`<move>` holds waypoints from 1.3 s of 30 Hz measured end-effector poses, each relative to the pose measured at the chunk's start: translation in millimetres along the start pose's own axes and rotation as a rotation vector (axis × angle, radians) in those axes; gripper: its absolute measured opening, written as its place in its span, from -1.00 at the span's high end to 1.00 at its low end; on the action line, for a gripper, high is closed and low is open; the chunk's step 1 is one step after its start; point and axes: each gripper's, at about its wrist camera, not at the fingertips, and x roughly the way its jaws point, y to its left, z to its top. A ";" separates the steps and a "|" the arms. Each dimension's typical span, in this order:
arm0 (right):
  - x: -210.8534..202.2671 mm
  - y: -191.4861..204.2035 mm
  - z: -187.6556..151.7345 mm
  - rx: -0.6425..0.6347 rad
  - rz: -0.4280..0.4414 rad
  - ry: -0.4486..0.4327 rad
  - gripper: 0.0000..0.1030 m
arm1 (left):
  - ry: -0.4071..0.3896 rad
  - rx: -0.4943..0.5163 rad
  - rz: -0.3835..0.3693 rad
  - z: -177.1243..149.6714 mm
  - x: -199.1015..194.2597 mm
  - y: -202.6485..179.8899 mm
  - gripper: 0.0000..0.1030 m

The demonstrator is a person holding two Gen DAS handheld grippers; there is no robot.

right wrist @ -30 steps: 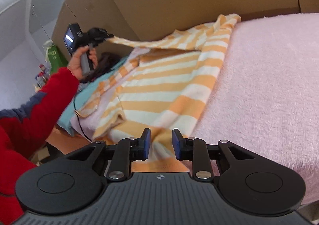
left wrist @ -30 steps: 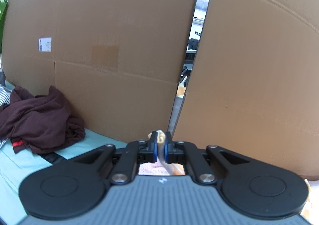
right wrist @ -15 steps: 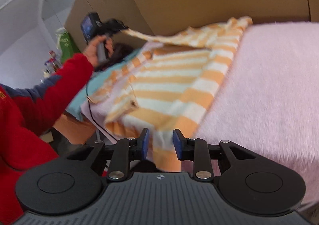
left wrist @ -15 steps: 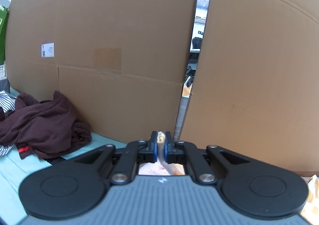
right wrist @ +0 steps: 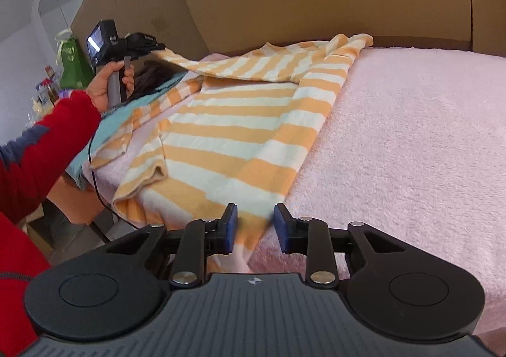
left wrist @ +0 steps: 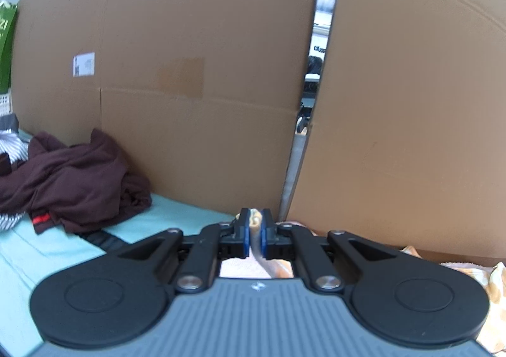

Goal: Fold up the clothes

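In the right wrist view, the right tongs (right wrist: 255,225) are seen nearest, at 6 o'clock. Their jaws are spread but closing, and the near hem of the striped garment (right wrist: 234,141) lies between them; the pads are not yet pressed on it. The garment, orange and white, is spread on a pink fluffy cover (right wrist: 411,151) over the bench, and it runs from the tongs toward 11 o'clock. On the 3 o'clock side the pink cover is bare. A turquoise sheet (right wrist: 107,126) is seen beyond the garment at 9 o'clock.

Farther, at 10 o'clock, a hand (right wrist: 109,84) with a red sleeve (right wrist: 47,148) holds the left tongs (right wrist: 159,47), which are pressed together on a far edge of the garment and lift it above the cover. In the left wrist view the left tongs (left wrist: 255,232) are seen pinching a thin fold of the same cloth.

A dark maroon garment (left wrist: 72,183) is heaped at 9 o'clock on the turquoise sheet. Behind everything, large cardboard panels (left wrist: 205,88) stand as a wall, with a narrow gap (left wrist: 311,88) between two of them. A green bag (right wrist: 72,64) is seen far at 10 o'clock.
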 end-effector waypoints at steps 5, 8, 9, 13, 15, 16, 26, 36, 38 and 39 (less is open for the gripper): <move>-16.2 2.7 8.0 0.028 0.118 -0.072 0.53 | 0.026 -0.047 -0.008 -3.8 5.5 4.0 0.96; 8.1 -0.4 13.8 0.064 0.102 -0.031 0.47 | 0.027 -0.051 -0.017 -6.5 4.3 4.1 0.96; 18.9 -0.4 14.7 0.061 0.066 0.002 0.49 | 0.023 -0.052 -0.022 -7.6 2.4 5.1 0.96; 20.2 -10.1 31.2 0.068 0.067 -0.047 0.57 | 0.010 -0.093 -0.009 -17.2 -2.5 17.7 0.96; 26.9 -16.9 45.1 0.072 0.037 -0.095 0.45 | 0.029 -0.148 -0.010 -27.0 -0.4 27.1 0.96; 35.4 -20.6 52.1 0.075 0.019 -0.101 0.44 | 0.041 -0.167 -0.008 -32.5 0.9 30.1 0.96; 118.1 -68.4 111.8 0.216 -0.083 -0.107 0.45 | -0.021 -0.201 0.004 -57.4 -10.9 42.0 0.96; 171.4 -91.4 181.0 0.252 -0.204 -0.145 0.55 | -0.078 -0.246 0.056 -55.4 -15.3 52.5 0.96; 193.9 -104.5 191.1 0.267 -0.265 -0.127 0.57 | -0.095 -0.281 0.057 -55.6 -16.6 59.6 0.98; 205.1 -112.9 195.2 0.276 -0.274 -0.110 0.57 | -0.078 -0.300 0.045 -55.8 -13.6 62.6 0.98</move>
